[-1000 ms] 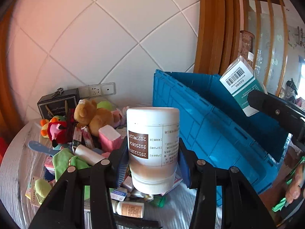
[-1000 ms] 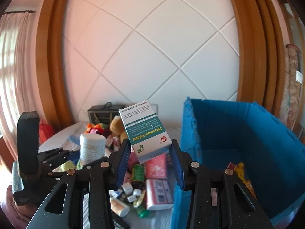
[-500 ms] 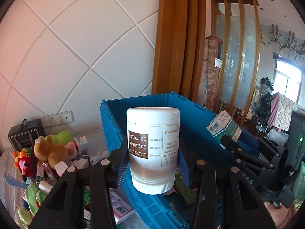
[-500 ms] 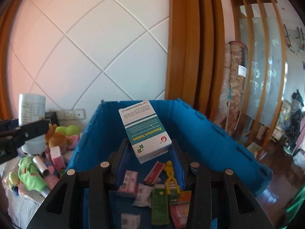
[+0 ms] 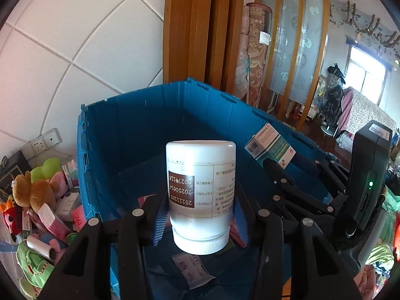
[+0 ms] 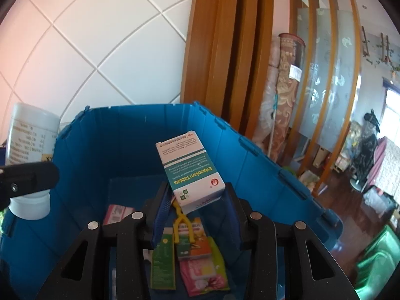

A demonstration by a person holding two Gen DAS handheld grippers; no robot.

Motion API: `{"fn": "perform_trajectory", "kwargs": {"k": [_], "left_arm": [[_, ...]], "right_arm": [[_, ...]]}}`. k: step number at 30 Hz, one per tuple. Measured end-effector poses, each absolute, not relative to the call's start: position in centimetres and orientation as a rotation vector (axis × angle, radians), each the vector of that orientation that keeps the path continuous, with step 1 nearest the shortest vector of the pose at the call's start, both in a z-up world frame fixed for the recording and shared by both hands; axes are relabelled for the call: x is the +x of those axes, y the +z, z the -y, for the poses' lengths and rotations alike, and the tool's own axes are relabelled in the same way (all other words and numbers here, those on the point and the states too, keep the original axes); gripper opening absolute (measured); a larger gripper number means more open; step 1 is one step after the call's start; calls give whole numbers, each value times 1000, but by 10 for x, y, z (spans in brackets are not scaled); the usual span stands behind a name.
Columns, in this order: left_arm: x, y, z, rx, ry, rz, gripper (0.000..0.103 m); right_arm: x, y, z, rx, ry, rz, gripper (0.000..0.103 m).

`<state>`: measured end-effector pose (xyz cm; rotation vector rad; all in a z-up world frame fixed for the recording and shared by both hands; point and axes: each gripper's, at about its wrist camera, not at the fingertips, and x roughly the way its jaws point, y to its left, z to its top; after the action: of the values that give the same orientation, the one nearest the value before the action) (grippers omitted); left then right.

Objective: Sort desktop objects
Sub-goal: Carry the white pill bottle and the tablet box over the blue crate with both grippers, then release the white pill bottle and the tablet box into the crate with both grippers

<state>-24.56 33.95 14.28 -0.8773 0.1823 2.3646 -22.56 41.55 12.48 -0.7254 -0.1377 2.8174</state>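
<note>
White diamond-tiled wall and wooden door frame behind an open blue plastic crate point(image 5: 140, 135). Left gripper point(image 5: 200, 218) clamped on a white plastic bottle point(image 5: 201, 195), held above the crate interior: long axis vertical, cap down, label inverted. Right gripper point(image 6: 193, 215) clamped on the lower end of a white-and-teal cardboard tablet box point(image 6: 191, 172), over the crate: long axis tilted up and leftward, away from camera. Flat packets point(image 6: 203, 272) lie on crate floor.

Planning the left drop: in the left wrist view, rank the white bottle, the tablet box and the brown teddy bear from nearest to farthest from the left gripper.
1. white bottle: clamped in the left gripper.
2. tablet box: to the right, over the blue crate.
3. brown teddy bear: far left, outside the crate.
</note>
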Motion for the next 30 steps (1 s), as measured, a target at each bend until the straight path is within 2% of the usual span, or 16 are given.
{"fn": "perform_trajectory", "kwargs": {"k": [12,15,18,27,30], "left_arm": [[-249,127,-350,-934,2384,-282,46],[-247,125,-349,-932,2382,-280,49],[-250,124,-348,-945,2380,-261,58],[-251,124,-349,-944,2373,-262,59],[-252,124,-349,-945,2372,-255,59]], "right_arm": [[-233,116,-420,-751,2794,136,41],[-235,115,-420,-767,2790,144,41],[-237,114,-420,-770,2777,162,41],[-240,112,-417,-778,2739,200,42],[-240,112,-416,-775,2725,209,45]]}}
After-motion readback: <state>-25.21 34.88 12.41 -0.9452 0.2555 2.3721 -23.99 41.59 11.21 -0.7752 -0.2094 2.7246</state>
